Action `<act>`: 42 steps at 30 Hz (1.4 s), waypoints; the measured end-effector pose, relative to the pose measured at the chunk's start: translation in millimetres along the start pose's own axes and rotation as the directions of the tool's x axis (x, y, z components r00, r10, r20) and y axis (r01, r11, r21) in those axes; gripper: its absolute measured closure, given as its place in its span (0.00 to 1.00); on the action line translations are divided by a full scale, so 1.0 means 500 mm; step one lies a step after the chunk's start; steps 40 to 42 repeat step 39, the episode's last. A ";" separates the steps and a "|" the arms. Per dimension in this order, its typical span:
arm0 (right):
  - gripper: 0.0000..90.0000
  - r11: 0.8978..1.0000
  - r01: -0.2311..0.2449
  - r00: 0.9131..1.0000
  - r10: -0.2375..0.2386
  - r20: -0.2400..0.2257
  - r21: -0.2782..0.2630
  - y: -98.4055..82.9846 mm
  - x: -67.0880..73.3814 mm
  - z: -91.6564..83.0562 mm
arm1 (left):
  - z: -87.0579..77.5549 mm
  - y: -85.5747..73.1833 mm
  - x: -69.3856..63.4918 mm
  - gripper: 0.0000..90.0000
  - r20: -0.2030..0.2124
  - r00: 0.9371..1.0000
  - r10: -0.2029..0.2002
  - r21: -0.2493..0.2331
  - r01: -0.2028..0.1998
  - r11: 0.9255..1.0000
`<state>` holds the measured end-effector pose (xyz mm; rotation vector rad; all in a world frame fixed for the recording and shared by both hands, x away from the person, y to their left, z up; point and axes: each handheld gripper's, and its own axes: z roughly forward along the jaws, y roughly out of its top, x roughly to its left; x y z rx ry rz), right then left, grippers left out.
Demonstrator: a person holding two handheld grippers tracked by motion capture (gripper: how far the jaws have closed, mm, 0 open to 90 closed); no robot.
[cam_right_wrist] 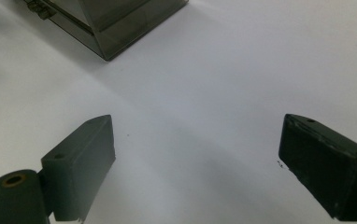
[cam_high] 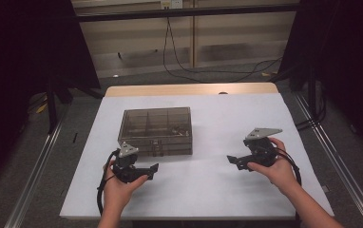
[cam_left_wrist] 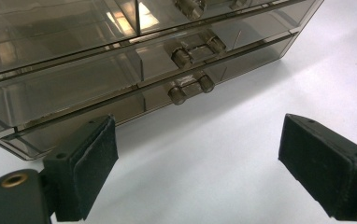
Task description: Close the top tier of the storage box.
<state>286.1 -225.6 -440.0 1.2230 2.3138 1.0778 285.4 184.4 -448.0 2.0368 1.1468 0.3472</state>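
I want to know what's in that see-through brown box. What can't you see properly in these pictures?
- Small things inside the box, high view: too small and dim behind the tinted plastic to name.
- Drawer contents, left gripper view: glare and dark plastic hide them behind the knobs.
- Most of the box, right gripper view: cut off by the top edge, one corner shows.
- The table's near edge, high view: partly covered by forearms.

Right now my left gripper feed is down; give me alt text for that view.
A smoky transparent drawer organizer sits just ahead of the open left claw, its stacked drawers shut, and their small two-post handles face the camera. White table cover lies between the two black padded jaws, which grip nothing.
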 end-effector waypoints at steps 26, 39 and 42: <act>0.12 1.000 -0.026 1.000 0.026 0.005 -0.015 -0.058 -0.025 -0.045 | -0.003 -0.005 0.001 0.13 -0.001 1.000 -0.002 -0.002 0.002 1.000; 0.11 0.999 -0.034 0.999 0.034 0.004 -0.024 -0.077 -0.042 -0.052 | -0.009 -0.018 0.008 0.13 -0.007 1.000 -0.006 0.009 0.006 1.000; 0.11 0.999 -0.034 0.999 0.034 0.004 -0.024 -0.077 -0.042 -0.052 | -0.009 -0.018 0.008 0.13 -0.007 1.000 -0.006 0.009 0.006 1.000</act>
